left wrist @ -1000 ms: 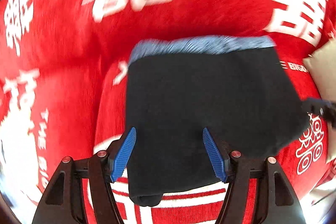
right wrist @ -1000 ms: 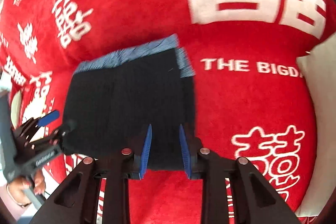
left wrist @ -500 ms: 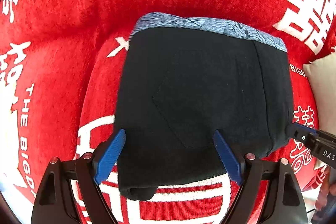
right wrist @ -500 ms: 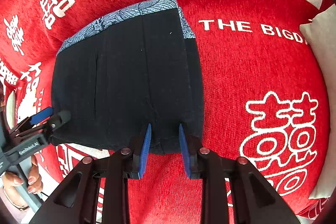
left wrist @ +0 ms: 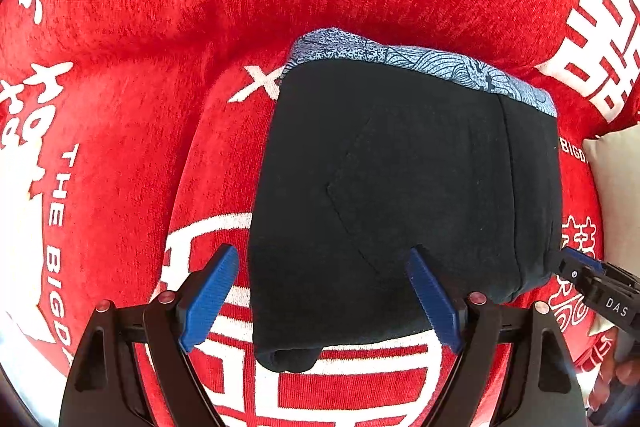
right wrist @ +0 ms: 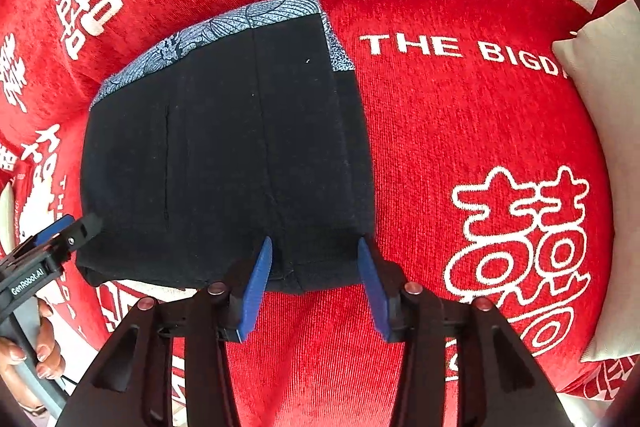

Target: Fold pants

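Item: pants, black, w/ blue-patterned waistband at the far edge; folded into a compact squarish stack, lying flat on a red cloth printed w/ white characters and lettering. Handling (est.): soft, light, limp fabric, several layers thick; no stiffness, layers likely to slide or splay if lifted by one corner. Best hold, by judgement: pinch all layers together at the near folded edge, one gripper per corner, or press flat from above. A rolled lump shows at the near-left corner, prob. a tucked leg end needing smoothing. Left gripper: jaws spread wide, holding nothing, one finger left of the stack, the other over its near edge. Right gripper: jaws partly apart, straddling the near-right edge of the stack, not clamped on it as far as can be seen. Surroundings: pale cushion at right, well apart from the pants. Task status (est.): fold looks near complete.
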A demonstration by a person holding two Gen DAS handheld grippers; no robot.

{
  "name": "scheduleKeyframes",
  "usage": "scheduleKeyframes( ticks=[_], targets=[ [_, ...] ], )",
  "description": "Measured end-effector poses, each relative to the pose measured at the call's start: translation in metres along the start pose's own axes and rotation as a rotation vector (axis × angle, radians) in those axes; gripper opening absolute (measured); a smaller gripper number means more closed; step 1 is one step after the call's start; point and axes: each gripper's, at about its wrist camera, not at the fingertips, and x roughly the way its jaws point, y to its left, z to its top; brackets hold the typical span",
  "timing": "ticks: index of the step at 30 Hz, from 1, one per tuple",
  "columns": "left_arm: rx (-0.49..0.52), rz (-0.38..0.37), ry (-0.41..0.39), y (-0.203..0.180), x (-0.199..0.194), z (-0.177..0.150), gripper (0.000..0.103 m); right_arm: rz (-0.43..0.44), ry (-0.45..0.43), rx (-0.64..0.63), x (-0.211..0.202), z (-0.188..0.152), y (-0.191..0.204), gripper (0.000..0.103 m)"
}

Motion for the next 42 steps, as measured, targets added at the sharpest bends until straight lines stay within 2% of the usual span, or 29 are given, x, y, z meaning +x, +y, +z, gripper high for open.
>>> scheduleKeyframes(
  ticks=[3, 6, 7, 8, 11, 13, 20, 28, 34, 38, 42],
  targets=[
    [0.003, -0.012, 0.002, 0.001, 0.000, 0.001, 0.087, -0.005, 0.003, -0.006, 0.000, 0.002, 0.002, 0.050],
    [-0.005, -0.038, -0.001, 0.005, -0.001, 0.001, 0.087, -0.008, 0.004, -0.012, -0.002, 0.001, 0.005, 0.057],
    [-0.010, -0.047, 0.001, 0.008, -0.001, 0.001, 0.090, -0.011, 0.003, -0.014, -0.004, 0.001, 0.003, 0.061],
    [-0.014, -0.053, 0.003, 0.010, -0.001, 0.002, 0.103, -0.014, 0.002, -0.015, -0.006, 0.000, 0.002, 0.063],
    [-0.015, -0.042, -0.006, 0.016, -0.002, 0.002, 0.103, -0.011, -0.007, -0.015, -0.012, -0.008, 0.008, 0.072],
    [-0.010, -0.036, 0.000, 0.019, -0.001, 0.004, 0.103, -0.007, -0.017, -0.016, -0.016, -0.011, 0.009, 0.073],
    [-0.030, -0.089, 0.033, 0.029, 0.004, 0.012, 0.103, 0.031, -0.030, 0.006, -0.027, -0.016, -0.003, 0.074],
    [-0.033, -0.061, -0.015, 0.036, 0.000, 0.039, 0.103, 0.032, -0.022, 0.056, -0.026, -0.010, -0.022, 0.074],
    [-0.056, -0.099, 0.027, 0.039, 0.026, 0.059, 0.103, 0.116, -0.041, 0.158, -0.022, 0.014, -0.056, 0.074],
    [-0.020, -0.108, 0.018, 0.035, 0.033, 0.063, 0.103, 0.251, -0.039, 0.198, -0.015, 0.026, -0.071, 0.075],
    [0.022, -0.148, 0.015, 0.037, 0.040, 0.068, 0.103, 0.311, -0.026, 0.187, -0.005, 0.033, -0.080, 0.075]
  ],
)
